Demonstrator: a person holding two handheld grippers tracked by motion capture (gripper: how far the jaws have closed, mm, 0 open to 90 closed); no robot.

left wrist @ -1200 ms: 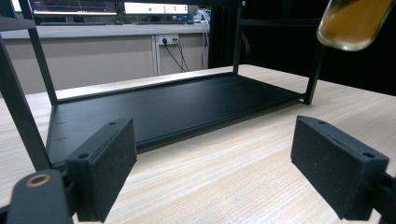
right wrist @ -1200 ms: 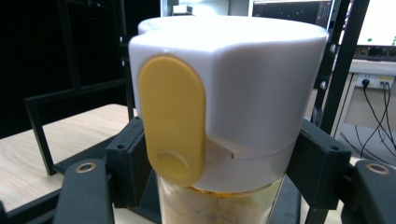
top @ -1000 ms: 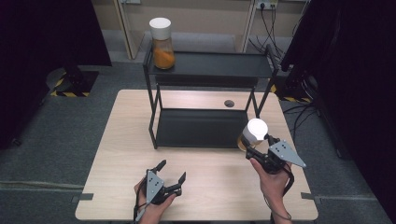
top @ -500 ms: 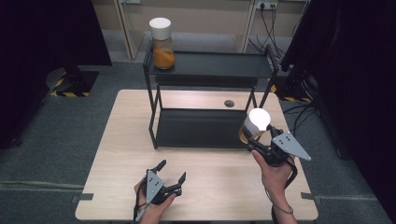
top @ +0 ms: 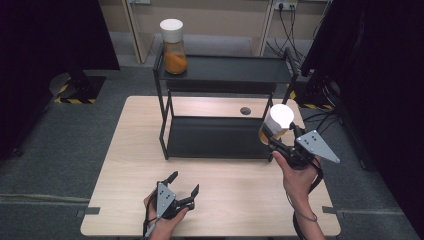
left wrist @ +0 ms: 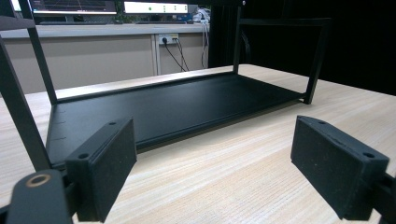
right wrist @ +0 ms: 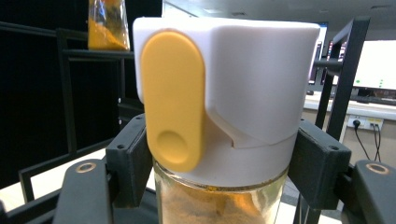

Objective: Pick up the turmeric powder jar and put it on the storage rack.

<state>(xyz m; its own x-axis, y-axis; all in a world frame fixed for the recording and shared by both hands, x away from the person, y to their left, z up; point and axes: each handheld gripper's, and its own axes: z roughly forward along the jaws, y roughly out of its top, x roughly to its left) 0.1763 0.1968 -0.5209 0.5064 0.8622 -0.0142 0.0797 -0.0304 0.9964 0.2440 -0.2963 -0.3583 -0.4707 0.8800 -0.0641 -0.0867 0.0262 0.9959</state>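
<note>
a: so, how far along is the work judged to be?

b: about halfway, it would seem. one jar [top: 173, 46] with orange contents is already set on the top shelf of the black rack [top: 225, 75], at its left end. a second jar [top: 276, 124], white-lidded with a yellow tab, is held clear of the table [top: 130, 160] by the right gripper [top: 280, 145], just off the rack's right front corner.

a: and how is it gripped?

b: the jaws are closed on the glass just under the lid, one pad [right wrist: 133, 163] on each side, as seen in the right gripper view; the jar is kept upright.

a: what of the left gripper [top: 181, 187]?

b: it is rested low on the table near the front edge, jaws spread wide, nothing between them.

a: what is left?

b: presumably the held jar is to be placed on the rack. both the lower shelf and most of the top shelf are seen bare.
</note>
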